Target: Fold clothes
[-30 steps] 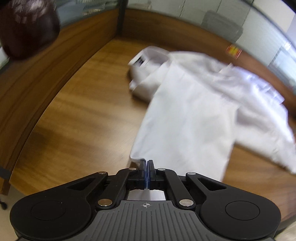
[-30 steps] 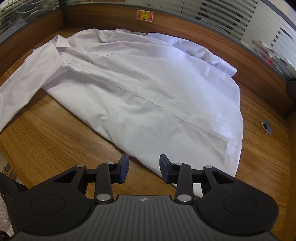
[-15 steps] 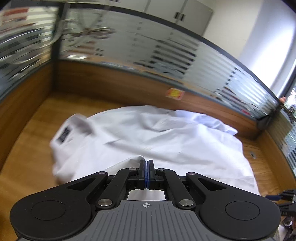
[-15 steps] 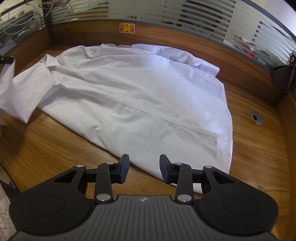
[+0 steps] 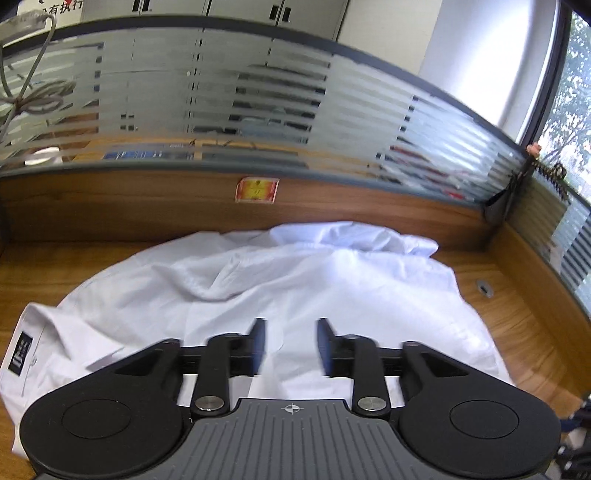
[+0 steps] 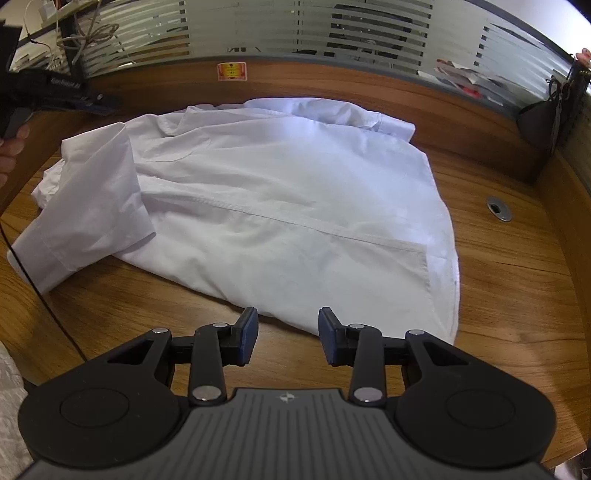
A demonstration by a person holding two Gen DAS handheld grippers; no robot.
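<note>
While left gripper [image 5: 289,345] jaws opening above white shirt [image 6: 295,206], nothing pinched; right gripper [image 6: 288,334] spread, empty, over desk [image 6: 517,280] by hem.

Two near, downward-tilted wrist views toward the back partition [image 5: 332,206], sharing the white shirt [image 6: 295,206].

Wood-grain desk [image 6: 517,266] with a metal cable grommet [image 6: 498,208], wooden partition [image 5: 147,206] bearing a red-and-yellow sticker [image 5: 256,190], striped frosted glass [image 5: 258,103] above, daylit window [image 5: 572,92] at right, white cabinets [image 5: 221,9] behind.
</note>
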